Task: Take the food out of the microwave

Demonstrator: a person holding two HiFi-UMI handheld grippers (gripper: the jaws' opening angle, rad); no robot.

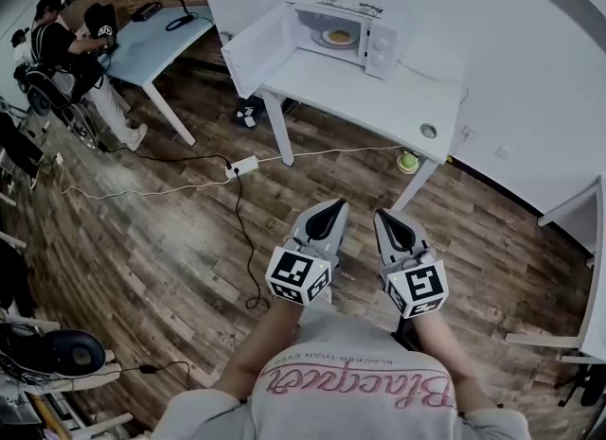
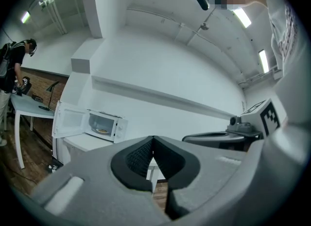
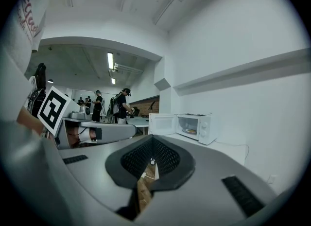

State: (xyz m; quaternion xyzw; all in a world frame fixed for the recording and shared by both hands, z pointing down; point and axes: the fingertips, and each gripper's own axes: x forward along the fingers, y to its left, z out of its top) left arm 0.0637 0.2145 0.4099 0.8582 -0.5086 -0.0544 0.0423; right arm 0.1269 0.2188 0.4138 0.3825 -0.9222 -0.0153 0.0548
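A white microwave [image 1: 346, 31] stands with its door [image 1: 254, 50] swung open to the left, at the far end of a white table [image 1: 379, 97]. Inside it a plate of food [image 1: 338, 38] rests on the turntable. The same microwave [image 2: 104, 125] and food [image 2: 102, 130] show small in the left gripper view, and the microwave [image 3: 194, 127] again in the right gripper view. My left gripper [image 1: 333, 207] and right gripper [image 1: 386, 217] are side by side over the wooden floor, well short of the table, pointing toward it. Both are shut with nothing between the jaws.
A small round object [image 1: 429, 131] lies near the table's front right corner, with a green item [image 1: 408, 161] on the floor below. A power strip [image 1: 241, 166] and cables cross the floor. A person [image 1: 66, 50] sits at a second table [image 1: 156, 41] far left.
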